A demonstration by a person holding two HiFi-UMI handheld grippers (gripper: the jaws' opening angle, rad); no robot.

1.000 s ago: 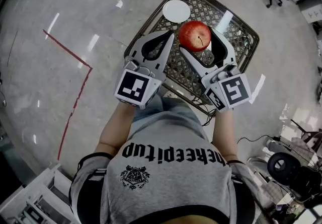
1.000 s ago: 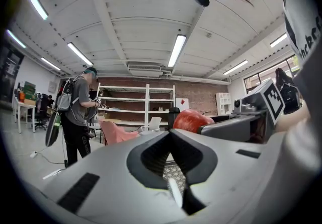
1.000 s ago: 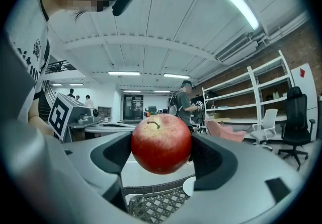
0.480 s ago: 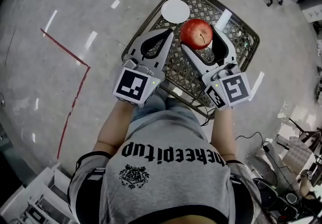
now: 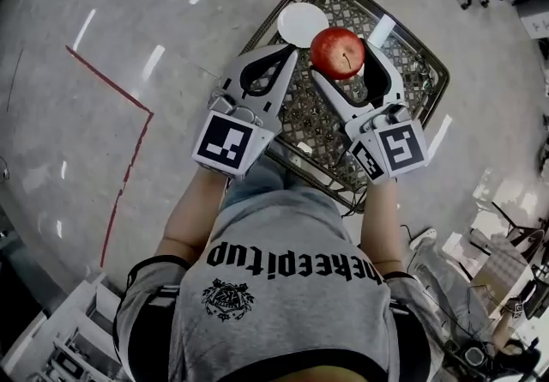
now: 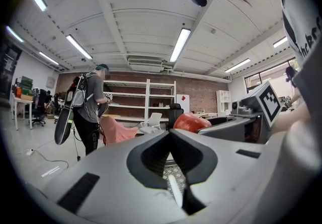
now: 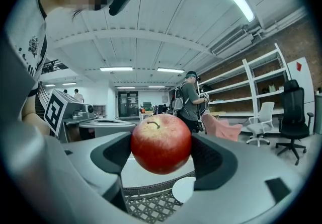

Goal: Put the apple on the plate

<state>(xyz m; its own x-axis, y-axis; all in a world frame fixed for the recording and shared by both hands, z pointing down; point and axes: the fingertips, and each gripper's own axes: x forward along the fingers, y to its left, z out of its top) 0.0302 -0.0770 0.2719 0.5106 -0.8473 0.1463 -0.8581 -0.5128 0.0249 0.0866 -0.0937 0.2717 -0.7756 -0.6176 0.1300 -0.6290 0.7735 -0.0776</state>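
Right gripper view: my right gripper (image 7: 161,155) pinches the apple (image 7: 161,137) above the mesh table (image 5: 412,106); left gripper (image 5: 289,54) pressed together, empty. Carry step; next I'd shift far-left over the plate (image 5: 300,22), then lower.

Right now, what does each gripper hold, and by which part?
The right gripper grips the apple by its sides; the left gripper is shut, empty.

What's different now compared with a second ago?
The right gripper carried the apple a little farther from the person, nearer the white plate. It is still shut on the apple and has not let go. The left gripper stayed shut and empty alongside.
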